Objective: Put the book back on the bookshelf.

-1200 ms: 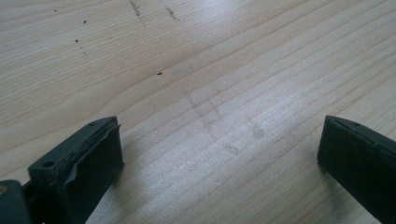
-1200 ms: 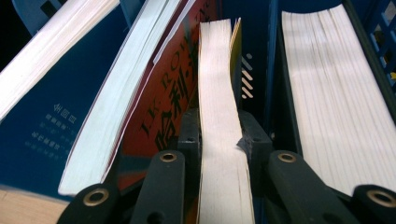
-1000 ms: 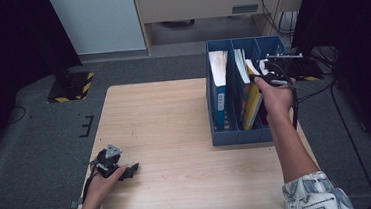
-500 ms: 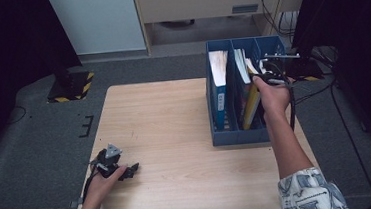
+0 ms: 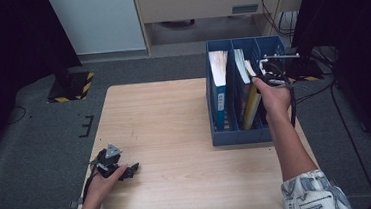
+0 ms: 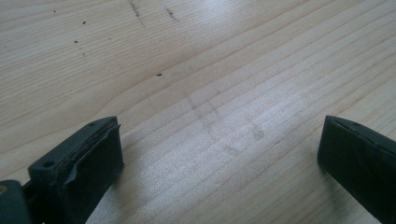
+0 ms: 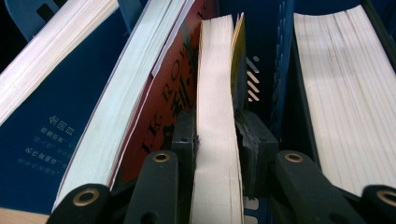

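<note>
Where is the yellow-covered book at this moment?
The yellow-covered book stands in the blue file holder on the table's right side in the high view, next to the red book, with the right claw around its page edge.

Light wooden table (image 5: 176,135), grain lengthwise, faint dark specks. Grey floor (image 5: 36,141) surrounds it. Black-and-yellow striped base (image 5: 72,87) stands beyond the far left corner. White panel (image 5: 97,21) behind.
</note>
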Motion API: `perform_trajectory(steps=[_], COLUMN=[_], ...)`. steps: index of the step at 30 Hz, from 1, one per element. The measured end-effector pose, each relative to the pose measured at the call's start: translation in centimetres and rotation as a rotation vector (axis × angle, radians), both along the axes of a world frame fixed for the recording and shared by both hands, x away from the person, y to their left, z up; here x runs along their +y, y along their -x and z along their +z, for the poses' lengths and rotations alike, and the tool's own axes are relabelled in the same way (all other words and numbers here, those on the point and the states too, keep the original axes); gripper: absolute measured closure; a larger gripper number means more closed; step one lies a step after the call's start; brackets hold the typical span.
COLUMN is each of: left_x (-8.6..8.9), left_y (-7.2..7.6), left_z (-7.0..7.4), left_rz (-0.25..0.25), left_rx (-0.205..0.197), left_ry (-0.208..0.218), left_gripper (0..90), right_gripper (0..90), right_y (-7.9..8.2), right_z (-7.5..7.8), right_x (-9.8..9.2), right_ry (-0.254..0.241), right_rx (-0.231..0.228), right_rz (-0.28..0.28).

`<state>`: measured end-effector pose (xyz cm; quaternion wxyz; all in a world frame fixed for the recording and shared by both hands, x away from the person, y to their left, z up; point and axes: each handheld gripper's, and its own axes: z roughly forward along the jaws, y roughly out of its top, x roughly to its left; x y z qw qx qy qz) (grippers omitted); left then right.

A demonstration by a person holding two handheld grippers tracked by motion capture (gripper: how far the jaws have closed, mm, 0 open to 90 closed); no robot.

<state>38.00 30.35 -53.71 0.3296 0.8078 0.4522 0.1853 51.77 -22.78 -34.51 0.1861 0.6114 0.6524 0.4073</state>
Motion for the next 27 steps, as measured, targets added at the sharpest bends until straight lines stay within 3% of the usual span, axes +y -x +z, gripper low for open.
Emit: perform_trajectory(steps=[6, 8, 27], left_x=[-0.01, -0.02, -0.02], left_y=[-0.01, -0.02, -0.02], left_z=[0.0, 0.0, 0.0], left_rz=[0.0, 0.0, 0.0], left_rx=[0.0, 0.0, 0.0], left_ry=[0.0, -0.001, -0.001], left_gripper=[0.0, 0.0, 0.0], right_gripper=[70.8, 71.4, 68.7], right_y=[0.23, 0.23, 0.68], right_z=[0.48, 0.6, 0.52], right_x=[-0.24, -0.2, 0.37], right_ry=[-0.022, -0.001, 0.011], right_rx=[-0.002, -0.001, 0.012], right_rz=[0.006, 0.012, 0.032])
